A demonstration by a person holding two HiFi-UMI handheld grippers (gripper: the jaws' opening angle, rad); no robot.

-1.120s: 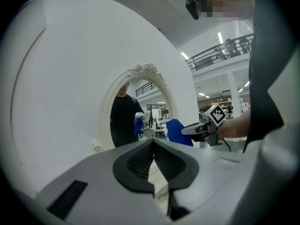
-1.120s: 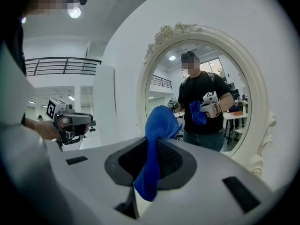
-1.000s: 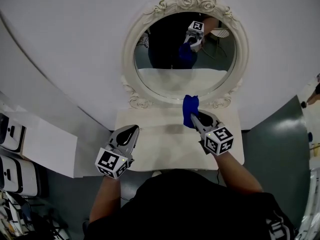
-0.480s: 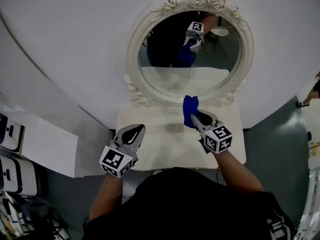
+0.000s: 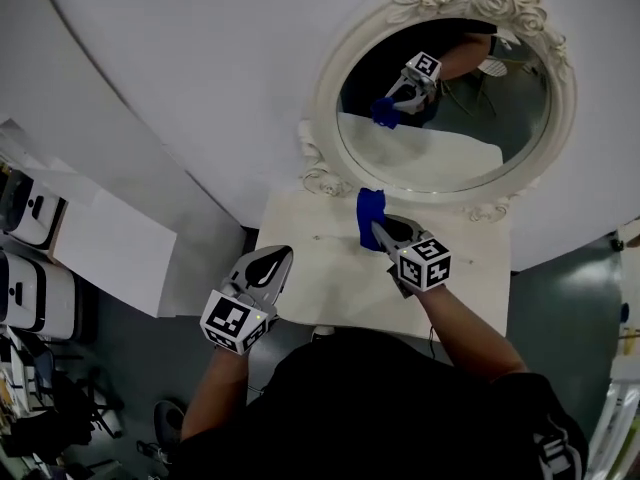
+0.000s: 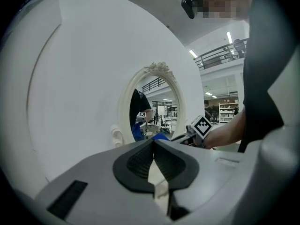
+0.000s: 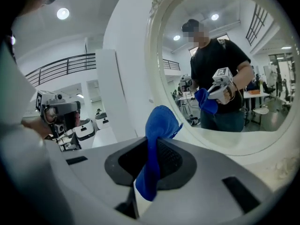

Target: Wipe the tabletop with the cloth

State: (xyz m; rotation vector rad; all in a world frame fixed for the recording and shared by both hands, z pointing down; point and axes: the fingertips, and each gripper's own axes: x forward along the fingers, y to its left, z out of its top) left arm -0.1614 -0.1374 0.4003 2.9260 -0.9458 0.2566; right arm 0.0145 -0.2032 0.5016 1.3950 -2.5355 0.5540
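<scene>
Right hand-held gripper (image 5: 378, 232): I clamped the blue cloth (image 5: 368, 208), centre frame.
Left hand-held gripper (image 5: 278, 256): closed, empty.
Progress: my bench (image 5: 330, 293) wiping looked barely begun.

Your head view is softly and evenly lit: the white wall (image 5: 200, 88) reads pale grey, the counter (image 5: 330, 288) a brighter cream, and the lower corners sink to near black. Shadows there are faint and soft-edged, and straight lines bow toward the frame edges. Both gripper views darken to black at the rim. Your left hand-held gripper (image 6: 153, 144) and right hand-held gripper (image 7: 152, 142) loom close and slightly soft. A round ceiling lamp (image 7: 63, 13) glares white, while the cloth (image 7: 159, 121) shows saturated blue.
</scene>
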